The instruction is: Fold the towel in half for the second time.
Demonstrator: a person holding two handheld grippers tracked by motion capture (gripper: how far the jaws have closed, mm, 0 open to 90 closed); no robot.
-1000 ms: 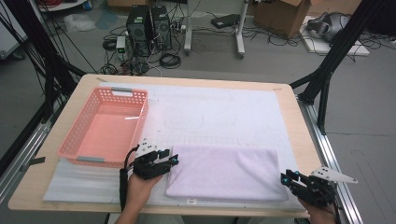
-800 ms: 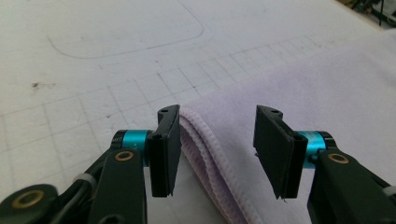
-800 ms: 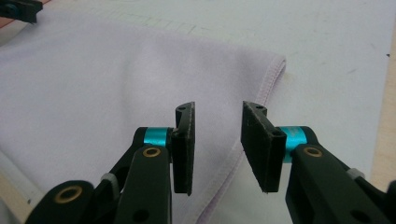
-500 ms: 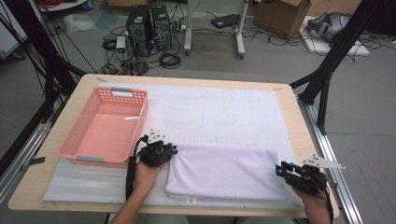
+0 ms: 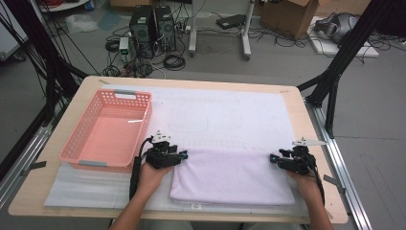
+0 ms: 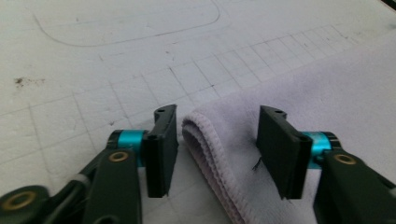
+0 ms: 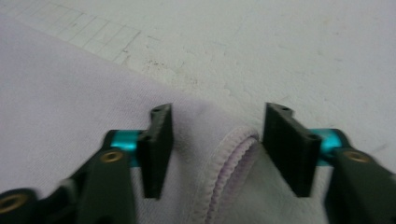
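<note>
— Where's the cloth?
— The folded lilac terry towel (image 5: 232, 176) lies flat near the desk's (image 5: 311, 124) front edge, right of the pink plastic basket (image 5: 109, 130).
— Your grips?
— My left hand-held gripper (image 6: 217, 140) straddles its far-left corner, my right hand-held gripper (image 7: 217, 140) its far-right; both just widened, pads not pressing.

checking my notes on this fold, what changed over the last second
The right tongs slid in from the towel's near right corner to its far right corner; the left tongs edged right to the far left corner. Both have just been opening, straddling the folded lilac towel without pinching. Towel and pink basket stayed put.
</note>
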